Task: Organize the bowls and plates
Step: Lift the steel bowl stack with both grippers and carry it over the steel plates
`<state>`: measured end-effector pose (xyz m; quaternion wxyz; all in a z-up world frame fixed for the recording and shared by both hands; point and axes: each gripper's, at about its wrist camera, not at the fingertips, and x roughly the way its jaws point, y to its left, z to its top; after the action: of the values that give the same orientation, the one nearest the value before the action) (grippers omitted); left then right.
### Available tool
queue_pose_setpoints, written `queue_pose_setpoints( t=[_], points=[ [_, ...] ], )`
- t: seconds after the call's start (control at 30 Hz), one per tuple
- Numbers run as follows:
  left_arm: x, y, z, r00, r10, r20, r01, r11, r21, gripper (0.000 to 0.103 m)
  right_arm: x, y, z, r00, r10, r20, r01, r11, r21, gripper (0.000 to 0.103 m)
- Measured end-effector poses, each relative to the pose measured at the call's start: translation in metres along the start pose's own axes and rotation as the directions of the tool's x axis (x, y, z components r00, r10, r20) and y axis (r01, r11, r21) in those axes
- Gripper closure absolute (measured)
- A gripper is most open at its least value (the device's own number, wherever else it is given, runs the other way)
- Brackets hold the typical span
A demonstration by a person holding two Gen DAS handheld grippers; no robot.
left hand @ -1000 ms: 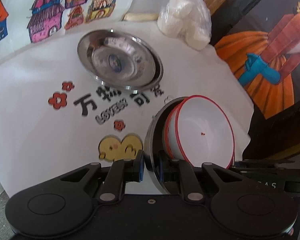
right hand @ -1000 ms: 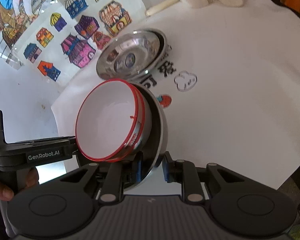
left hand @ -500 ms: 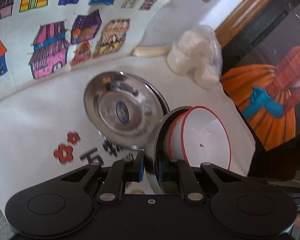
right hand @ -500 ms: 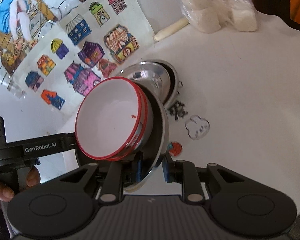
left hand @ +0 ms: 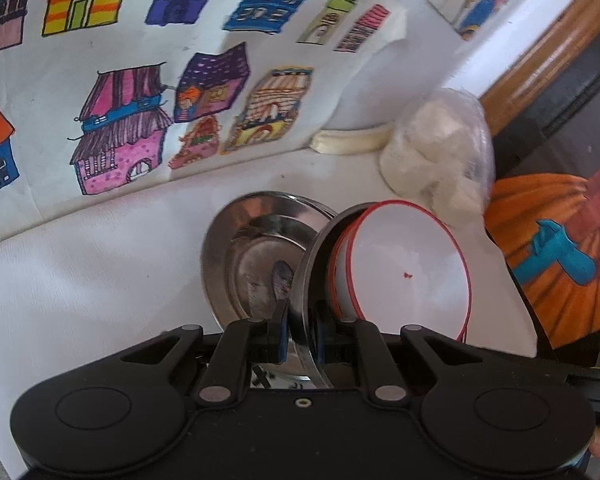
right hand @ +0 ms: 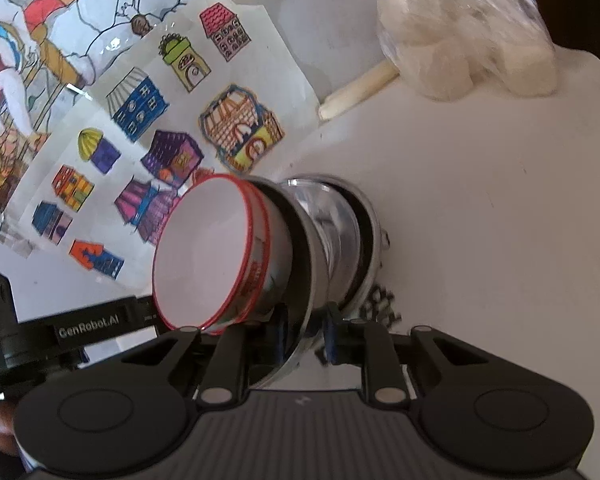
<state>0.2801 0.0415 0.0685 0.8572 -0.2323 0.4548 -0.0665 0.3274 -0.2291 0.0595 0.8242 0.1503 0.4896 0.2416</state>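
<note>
Now both my grippers pinch the rim of one steel plate (left hand: 306, 276): left gripper (left hand: 300, 338), right gripper (right hand: 306, 338). Two red-rimmed bowls (right hand: 204, 252) sit on it. Just past my jaws lies another steel plate (left hand: 252, 248).

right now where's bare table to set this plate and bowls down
Free: the white tablecloth right of the steel plates on the table, below the plastic bag; also the cloth left of those plates, below the house drawings. Crowded: the back edge, with bag and pale stick, and the plates' own spot.
</note>
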Motion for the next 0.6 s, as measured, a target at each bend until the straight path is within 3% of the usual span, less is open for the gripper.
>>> queue_pose_setpoints(
  t=[0.6],
  points=[
    [0.029,0.026,0.015,0.998,0.055,-0.010,-0.056,0.996,-0.069,0.089,0.048,-0.007,0.031,0.999,0.043,0.007,-0.043,0.998,0.037,0.086]
  ],
)
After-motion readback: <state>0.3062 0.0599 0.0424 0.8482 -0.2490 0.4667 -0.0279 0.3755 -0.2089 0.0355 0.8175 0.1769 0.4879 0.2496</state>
